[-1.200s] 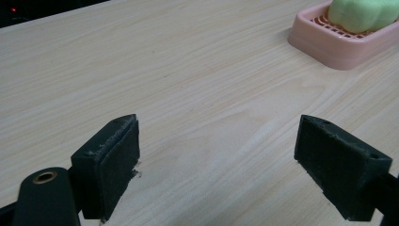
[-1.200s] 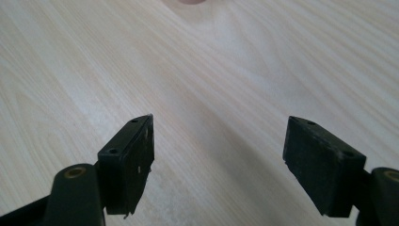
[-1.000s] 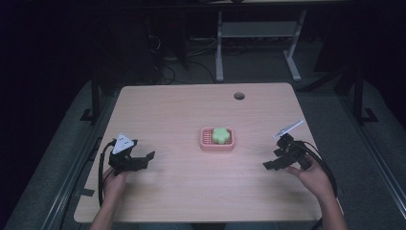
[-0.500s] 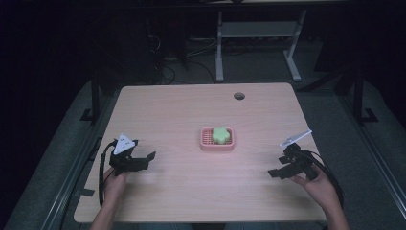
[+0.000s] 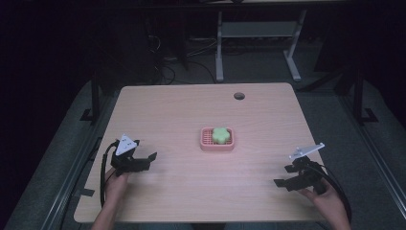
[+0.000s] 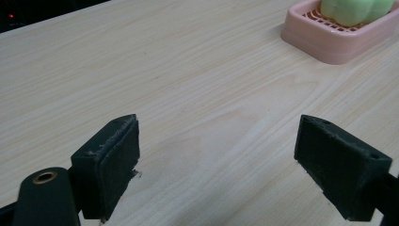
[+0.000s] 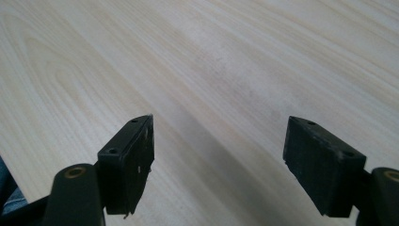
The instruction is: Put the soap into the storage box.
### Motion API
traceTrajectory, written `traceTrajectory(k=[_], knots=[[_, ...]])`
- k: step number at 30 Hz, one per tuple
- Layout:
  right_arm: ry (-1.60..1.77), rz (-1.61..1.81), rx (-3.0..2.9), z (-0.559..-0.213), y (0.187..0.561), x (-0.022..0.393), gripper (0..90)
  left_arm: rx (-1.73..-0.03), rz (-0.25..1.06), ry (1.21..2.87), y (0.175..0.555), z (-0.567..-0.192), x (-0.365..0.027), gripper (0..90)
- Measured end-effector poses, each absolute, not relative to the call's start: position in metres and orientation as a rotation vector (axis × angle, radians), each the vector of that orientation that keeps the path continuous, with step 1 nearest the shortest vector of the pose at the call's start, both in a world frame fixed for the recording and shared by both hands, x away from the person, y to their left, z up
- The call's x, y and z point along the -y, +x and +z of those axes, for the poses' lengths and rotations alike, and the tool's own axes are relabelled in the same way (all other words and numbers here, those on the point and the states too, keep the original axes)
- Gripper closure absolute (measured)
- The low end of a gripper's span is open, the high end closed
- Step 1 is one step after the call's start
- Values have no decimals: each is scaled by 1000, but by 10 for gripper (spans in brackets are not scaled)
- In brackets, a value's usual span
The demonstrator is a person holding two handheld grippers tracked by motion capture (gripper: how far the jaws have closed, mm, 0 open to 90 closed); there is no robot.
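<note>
A pink slatted soap dish (image 5: 217,145) sits near the middle of the wooden table (image 5: 191,110), with a green flower-shaped piece (image 5: 220,134) lying in it. In the left gripper view the dish (image 6: 329,42) and the green piece (image 6: 355,9) are at the top right, far beyond the jaws. My left gripper (image 5: 152,159) rests at the table's left front, open, nothing between its pads (image 6: 115,160). My right gripper (image 5: 283,176) stands low at the right front, open over bare wood, jaws wide apart (image 7: 219,165).
A round cable hole (image 5: 239,96) is at the table's far right. A white metal stand (image 5: 253,43) is on the floor behind the table, among cables. Dark carpet surrounds the table. Bare wood lies between both grippers and the dish.
My right gripper has drawn back toward the table's front right edge, farther from the dish. The left gripper has stayed in place.
</note>
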State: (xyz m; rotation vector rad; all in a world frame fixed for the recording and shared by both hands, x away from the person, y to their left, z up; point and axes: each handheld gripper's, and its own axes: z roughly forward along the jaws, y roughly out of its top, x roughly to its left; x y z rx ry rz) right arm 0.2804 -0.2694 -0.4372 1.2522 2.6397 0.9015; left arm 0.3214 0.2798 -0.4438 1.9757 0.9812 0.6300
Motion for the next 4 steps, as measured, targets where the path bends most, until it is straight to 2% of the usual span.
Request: traceTrajectory(k=[4], knots=[[1236, 943, -2596, -441, 266, 269, 236, -980, 632, 1978, 321, -444, -279, 143]])
